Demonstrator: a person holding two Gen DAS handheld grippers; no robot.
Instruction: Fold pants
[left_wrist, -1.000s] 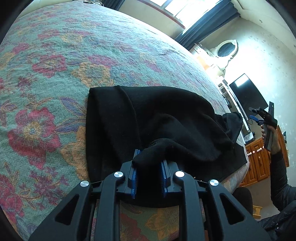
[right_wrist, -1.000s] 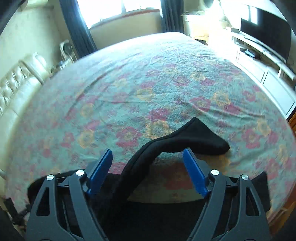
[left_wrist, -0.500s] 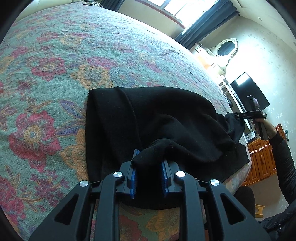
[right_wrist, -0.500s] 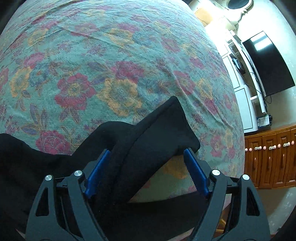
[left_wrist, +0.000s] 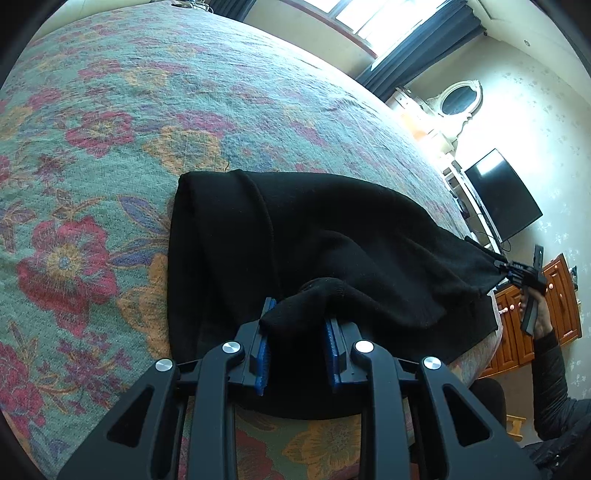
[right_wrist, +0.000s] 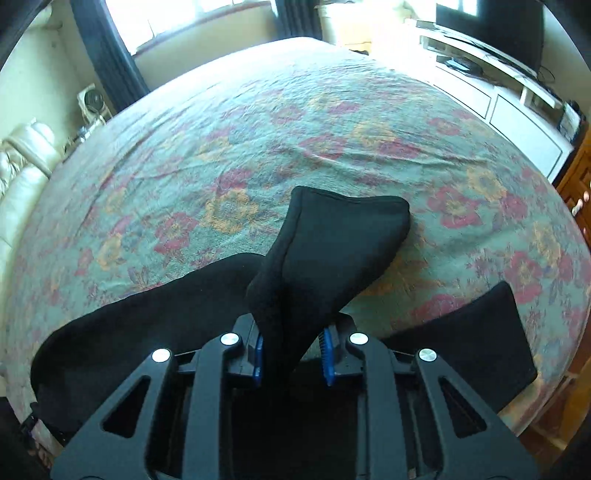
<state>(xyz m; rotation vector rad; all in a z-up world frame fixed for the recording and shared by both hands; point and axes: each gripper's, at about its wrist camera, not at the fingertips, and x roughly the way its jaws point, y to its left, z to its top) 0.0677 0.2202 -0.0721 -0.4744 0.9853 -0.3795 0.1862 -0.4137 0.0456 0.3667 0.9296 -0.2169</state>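
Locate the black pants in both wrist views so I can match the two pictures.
Left wrist view: the black pants lie across the centre and lower right, a fold pinched in the left tool.
Right wrist view: the pants rise at lower centre from the right tool, whose jaws are closing on them.
Shared landmark: the black TV, right edge in the left view, top right in the right view.

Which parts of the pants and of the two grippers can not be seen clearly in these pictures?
- Left wrist view: the near edge of the pants is hidden behind the left gripper, whose jaws are opening around a fold.
- Left wrist view: the right gripper is too small to show its pads.
- Right wrist view: the right gripper is closing on a pants fold; the cloth below is cut off by the bottom edge.
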